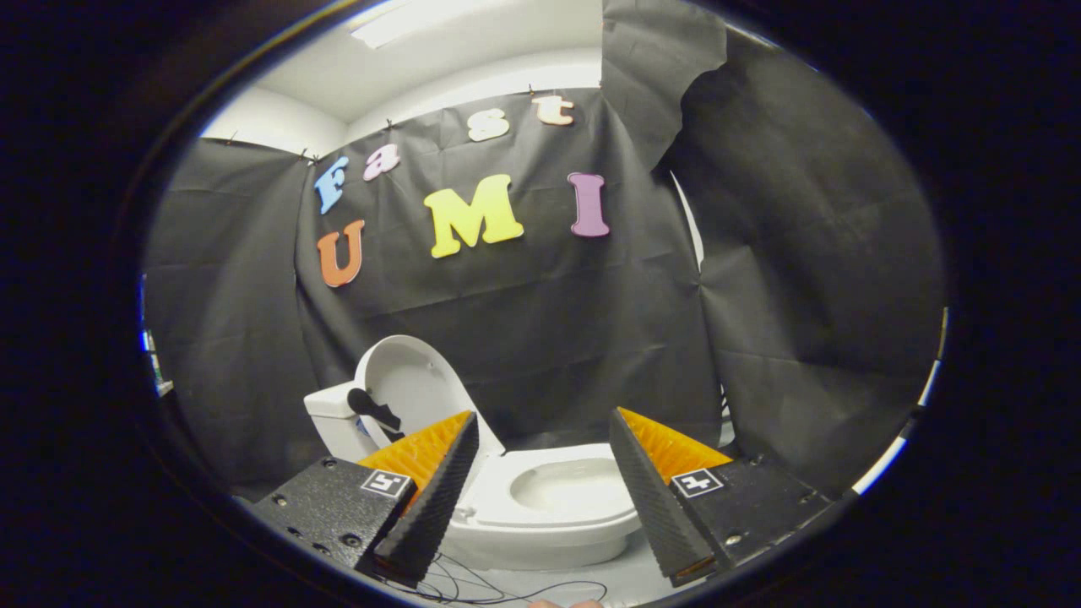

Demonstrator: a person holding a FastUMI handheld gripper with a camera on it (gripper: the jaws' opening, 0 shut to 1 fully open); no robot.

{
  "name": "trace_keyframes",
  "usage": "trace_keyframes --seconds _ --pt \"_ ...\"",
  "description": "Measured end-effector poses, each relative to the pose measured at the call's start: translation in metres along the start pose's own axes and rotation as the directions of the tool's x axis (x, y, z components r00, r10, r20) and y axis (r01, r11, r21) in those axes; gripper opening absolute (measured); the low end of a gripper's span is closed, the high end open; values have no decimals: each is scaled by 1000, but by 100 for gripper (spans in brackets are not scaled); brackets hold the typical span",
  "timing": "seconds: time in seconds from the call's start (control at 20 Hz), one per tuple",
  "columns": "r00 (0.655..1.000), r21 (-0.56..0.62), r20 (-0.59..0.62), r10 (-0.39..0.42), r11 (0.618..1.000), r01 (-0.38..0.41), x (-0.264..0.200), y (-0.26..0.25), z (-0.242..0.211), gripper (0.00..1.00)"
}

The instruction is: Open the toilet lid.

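With lid [411, 384] already raised, leaning back upright against tank [334, 422], inner face turned toward camera. Bowl [564, 490] exposed, seat [507, 507] down around it, sitting on pale floor [608, 583] just beyond fingertips. Gripper [545, 422] spread wide, holding nothing, fingers [435, 498] well apart and clear of toilet (left finger crossing lid's lower edge in view, contact not evident). Dark handle-like part [372, 407] visible on tank beside lid. Thin cables [473, 587] trailing over floor below bowl, between finger bases. Black cloth [549, 321] hung behind, white ceiling [473, 51] above.
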State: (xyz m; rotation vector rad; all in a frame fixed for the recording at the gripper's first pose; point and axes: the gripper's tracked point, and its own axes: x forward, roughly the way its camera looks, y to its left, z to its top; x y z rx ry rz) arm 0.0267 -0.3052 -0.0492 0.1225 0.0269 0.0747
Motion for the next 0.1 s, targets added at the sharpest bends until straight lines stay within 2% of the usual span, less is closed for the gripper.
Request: trace_keyframes --seconds 0.1 --pt "1000 -4 17 -15 1000 15 1 -7 5 97"
